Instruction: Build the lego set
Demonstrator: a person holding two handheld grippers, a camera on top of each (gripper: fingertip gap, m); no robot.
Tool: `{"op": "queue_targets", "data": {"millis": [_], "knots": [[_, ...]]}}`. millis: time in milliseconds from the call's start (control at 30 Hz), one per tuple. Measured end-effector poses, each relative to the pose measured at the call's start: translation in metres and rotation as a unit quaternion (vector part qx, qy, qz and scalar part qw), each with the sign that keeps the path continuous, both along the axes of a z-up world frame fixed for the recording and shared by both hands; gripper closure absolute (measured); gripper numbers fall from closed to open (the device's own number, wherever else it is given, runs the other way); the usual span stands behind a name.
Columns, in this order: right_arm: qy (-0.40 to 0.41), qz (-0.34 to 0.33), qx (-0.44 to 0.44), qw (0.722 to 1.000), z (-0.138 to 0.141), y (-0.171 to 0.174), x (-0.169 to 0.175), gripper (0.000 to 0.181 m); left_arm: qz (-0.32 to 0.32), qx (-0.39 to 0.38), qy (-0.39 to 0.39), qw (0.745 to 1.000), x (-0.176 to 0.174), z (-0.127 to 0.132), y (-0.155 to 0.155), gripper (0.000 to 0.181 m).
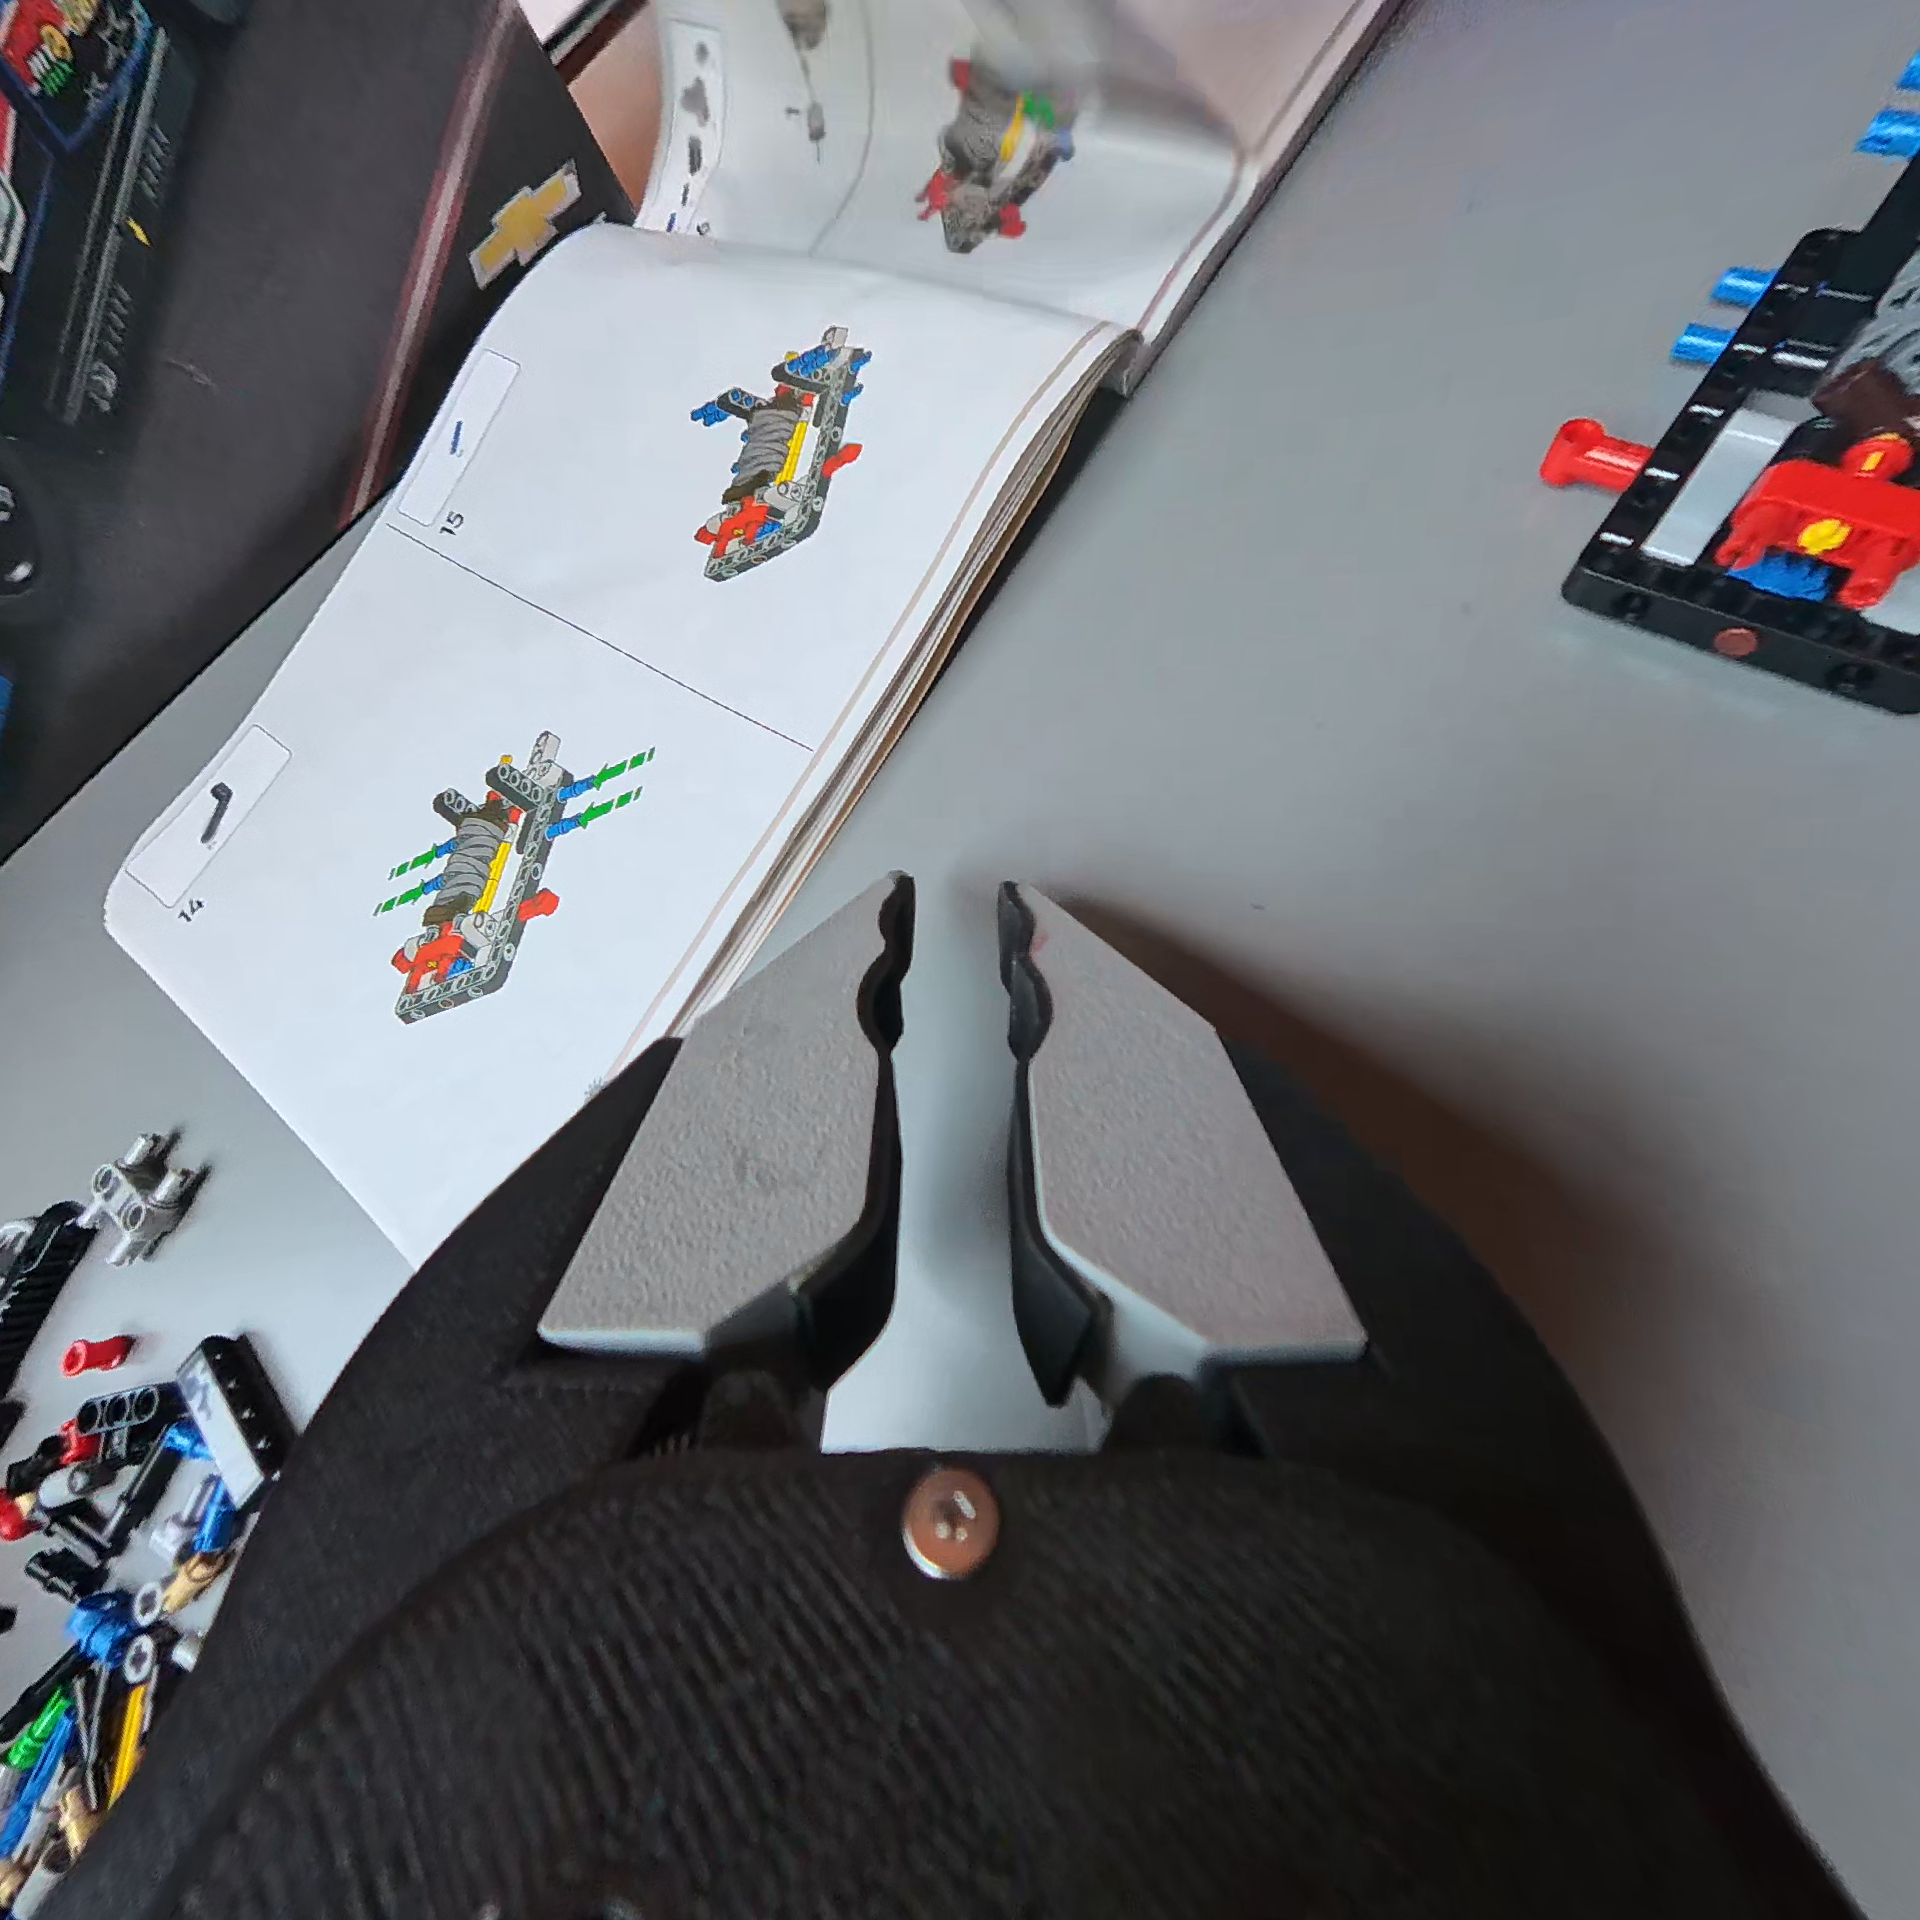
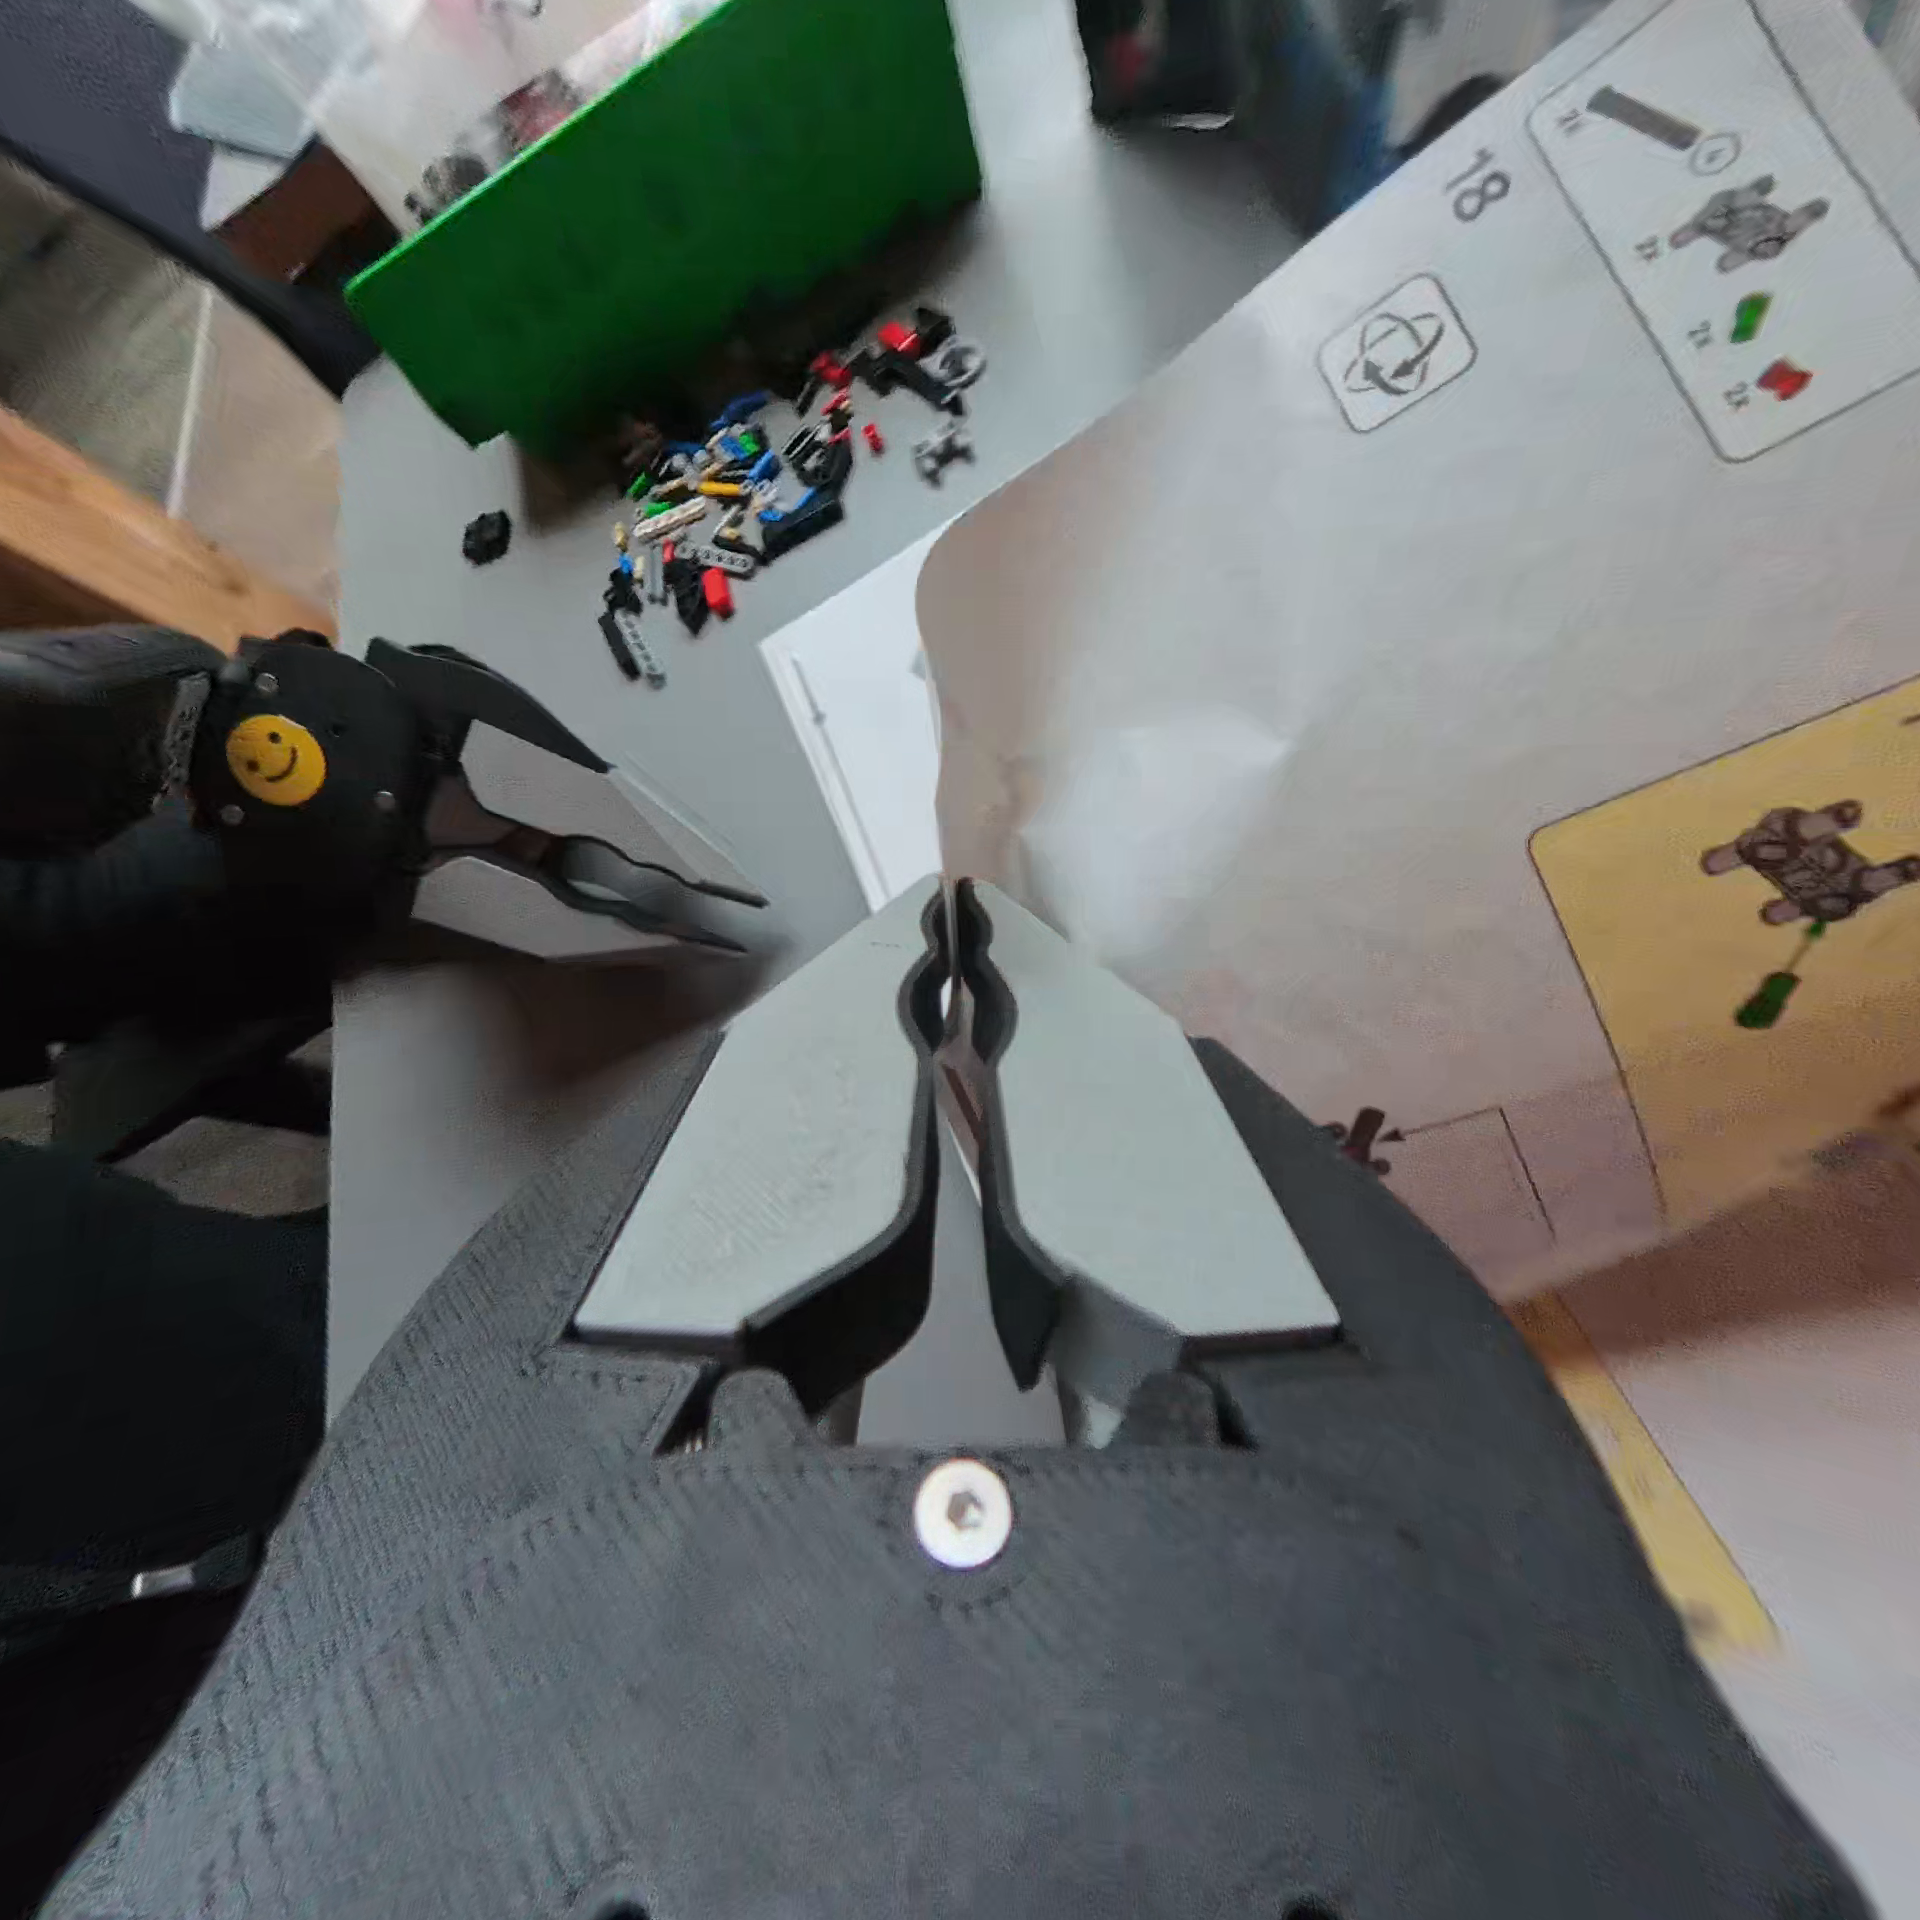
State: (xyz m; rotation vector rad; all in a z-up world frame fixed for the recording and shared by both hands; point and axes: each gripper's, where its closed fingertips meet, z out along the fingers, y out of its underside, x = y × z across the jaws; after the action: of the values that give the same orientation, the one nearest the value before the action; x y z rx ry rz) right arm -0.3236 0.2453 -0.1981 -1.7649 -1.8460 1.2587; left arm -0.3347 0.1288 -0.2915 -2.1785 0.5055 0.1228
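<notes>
Booklet page (image 2: 1299, 644) in right tool (image 2: 951, 899)

Illumination even, soft and bright in both views; no harsh glare. The left claw (image 1: 956, 894) casts a diffuse shadow rightward across the grey surface (image 1: 1351, 831). Wide-angle distortion bends lines at all edges. Far booklet page (image 1: 987, 135) blurred in the left wrist view. The right wrist view shows motion smear on the lifted page (image 2: 1351, 727) and green box (image 2: 686, 239).
</notes>
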Motion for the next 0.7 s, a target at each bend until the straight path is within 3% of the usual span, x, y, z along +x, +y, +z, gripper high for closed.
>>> {"op": "queue_targets", "data": {"millis": [133, 233, 333, 433, 500, 567, 633, 700], "knots": [[-0.069, 0.144, -0.033, 0.987, -0.032, -0.072, -0.072, 0.181, -0.013, 0.022, -0.008, 1.0, 0.002, 0.007, -0.001, 0.169], [-0.11, 0.179, -0.028, 0.977, -0.062, -0.088, -0.102, 0.181, -0.006, 0.03, 0.001, 1.0, -0.002, 0.009, -0.002, 0.17], [-0.139, 0.198, -0.046, 0.969, -0.078, -0.092, -0.108, 0.181, -0.003, 0.035, 0.006, 0.999, -0.004, 0.01, -0.002, 0.173], [-0.087, 0.229, -0.051, 0.968, -0.053, -0.096, -0.107, 0.162, -0.004, 0.027, 0.005, 1.0, -0.004, 0.008, -0.002, 0.173], [-0.034, 0.247, -0.061, 0.967, -0.014, -0.095, -0.099, 0.144, -0.006, 0.025, 0.005, 1.0, -0.003, 0.007, -0.002, 0.174], [0.037, 0.263, -0.078, 0.961, 0.038, -0.09, -0.073, 0.139, -0.008, 0.033, 0.008, 0.999, -0.003, 0.009, -0.002, 0.173], [0.103, 0.211, -0.024, 0.972, 0.072, -0.055, -0.045, 0.149, -0.008, 0.044, 0.007, 0.999, -0.004, 0.012, -0.003, 0.173], [0.122, 0.112, 0.044, 0.985, 0.073, 0.001, -0.016, 0.161, 0.0, 0.047, 0.007, 0.999, -0.006, 0.014, -0.002, 0.173]]}}
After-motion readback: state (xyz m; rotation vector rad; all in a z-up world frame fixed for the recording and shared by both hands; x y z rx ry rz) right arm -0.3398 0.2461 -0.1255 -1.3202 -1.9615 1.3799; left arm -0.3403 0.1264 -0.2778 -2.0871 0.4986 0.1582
